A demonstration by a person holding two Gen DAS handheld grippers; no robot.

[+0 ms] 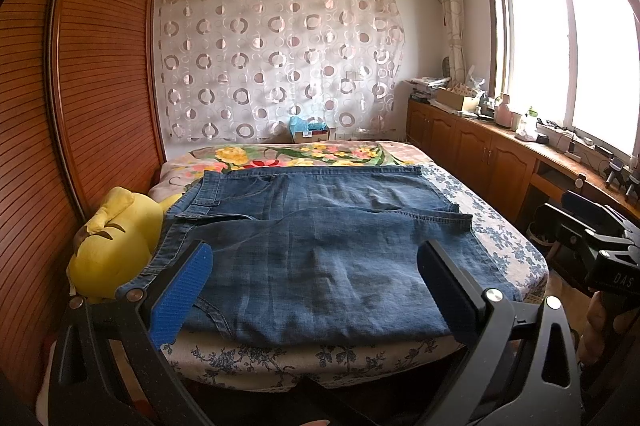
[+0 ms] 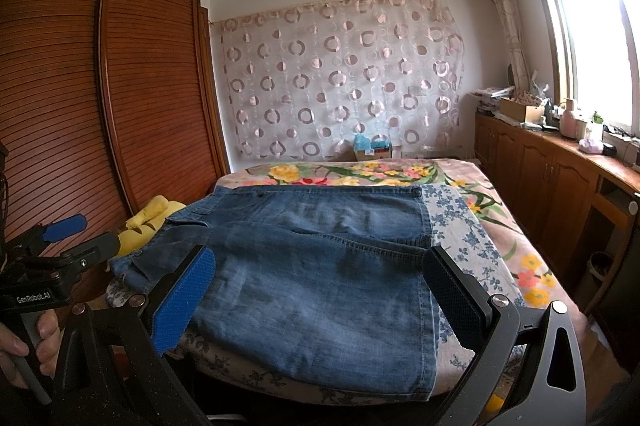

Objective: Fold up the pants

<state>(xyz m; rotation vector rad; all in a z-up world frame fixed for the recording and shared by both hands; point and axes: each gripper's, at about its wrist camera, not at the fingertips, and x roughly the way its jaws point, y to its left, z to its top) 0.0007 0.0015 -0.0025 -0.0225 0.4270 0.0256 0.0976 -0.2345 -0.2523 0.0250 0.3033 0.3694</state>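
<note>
The blue denim pants [image 1: 320,238] lie folded in a flat stack on the floral bed, also shown in the right wrist view [image 2: 312,266]. The waistband is at the left, the hems at the right. My left gripper [image 1: 316,258] is open and empty, held above the near left part of the pants, its blue-padded fingers [image 1: 182,294] wide apart. My right gripper [image 2: 320,262] is open and empty above the near right part. Each gripper shows in the other's view: the right one in the left wrist view [image 1: 592,226], the left one in the right wrist view [image 2: 64,242].
A yellow plush toy [image 1: 116,242] sits at the bed's left edge against the slatted wooden wardrobe [image 1: 92,85]. A low wooden cabinet [image 1: 480,149] with clutter runs under the window at right. A box [image 1: 312,131] stands behind the bed's far end.
</note>
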